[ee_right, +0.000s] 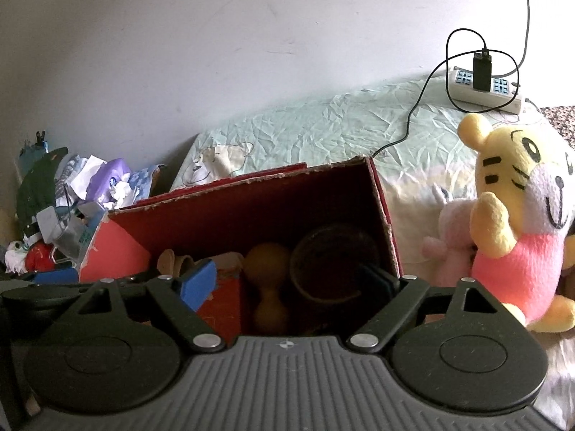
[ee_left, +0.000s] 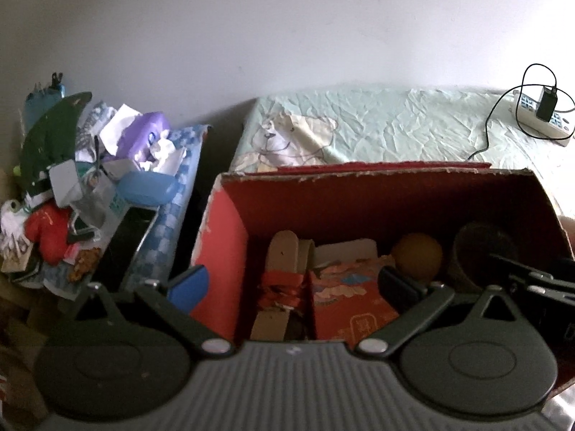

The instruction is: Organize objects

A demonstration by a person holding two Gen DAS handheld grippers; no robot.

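My left gripper (ee_left: 293, 282) hangs over the near edge of the open red cardboard box (ee_left: 395, 194), its fingers spread wide and empty: the blue-padded one sits outside the box's left wall, the dark one inside, over the contents. My right gripper (ee_right: 287, 278) hovers at the same box, spread just as wide with nothing between its fingers, both tips low over the interior.

The box's torn back rim (ee_right: 251, 179) stands close in front of the wrinkled pale green bed sheet (ee_right: 323, 125), which lies mostly bare back to the white wall. To the box's left, across a dark gap, is a heap of papers, bags and wrappers (ee_left: 100, 165). To its right, a yellow and pink plush tiger (ee_right: 517, 215) stands near the box's right wall, with a pale pink soft toy (ee_right: 449, 237) tucked against it. Far back on the sheet lies a white power strip (ee_right: 485, 89) with a black charger and looping cable.

Inside the box I see a tan cardboard strip bound with red ribbon (ee_left: 280, 287), a red printed packet (ee_left: 352, 298), a round orange ball (ee_left: 417, 255) and a dark round bowl (ee_right: 334, 258) in the right corner.
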